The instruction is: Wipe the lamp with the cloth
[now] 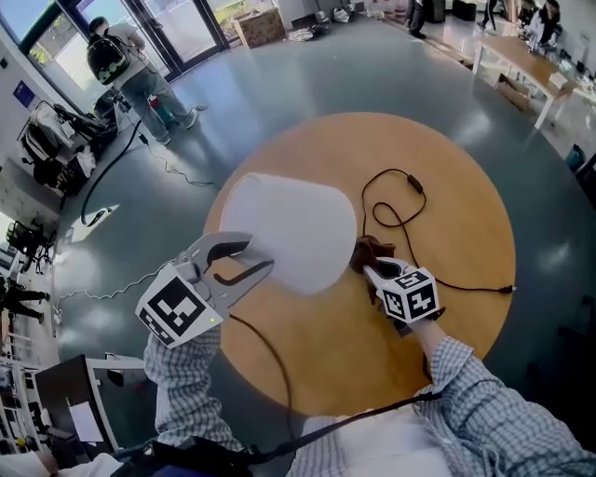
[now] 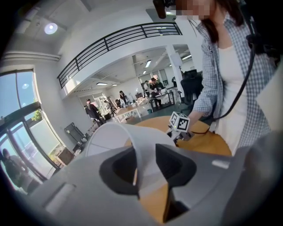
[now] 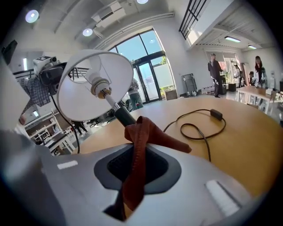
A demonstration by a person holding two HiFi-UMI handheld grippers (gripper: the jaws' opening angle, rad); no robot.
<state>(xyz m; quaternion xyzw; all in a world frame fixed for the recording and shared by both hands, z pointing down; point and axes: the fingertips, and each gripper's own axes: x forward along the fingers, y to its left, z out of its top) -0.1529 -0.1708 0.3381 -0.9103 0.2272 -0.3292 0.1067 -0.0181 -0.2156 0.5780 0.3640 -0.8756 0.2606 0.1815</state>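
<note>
**An open, two-level work hall, part office and part lab**

I stand at a round wooden table (image 1: 466, 214) on a polished grey floor (image 1: 279, 102). Tall glass doors (image 3: 150, 66) fill one wall, and a railed mezzanine (image 2: 119, 42) runs overhead under round ceiling lights (image 3: 32, 16). People gather by a long work table (image 1: 521, 56), and a black cable (image 1: 104, 182) trails across the floor.

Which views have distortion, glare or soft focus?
Head view: fisheye tilts the doors, and there is a pale sheen on the floor. Left gripper view: dark round vignette, and the lampshade is soft up close. Right gripper view: same vignette, the cloth is sharp, and the ceiling lights are blown out.
</note>
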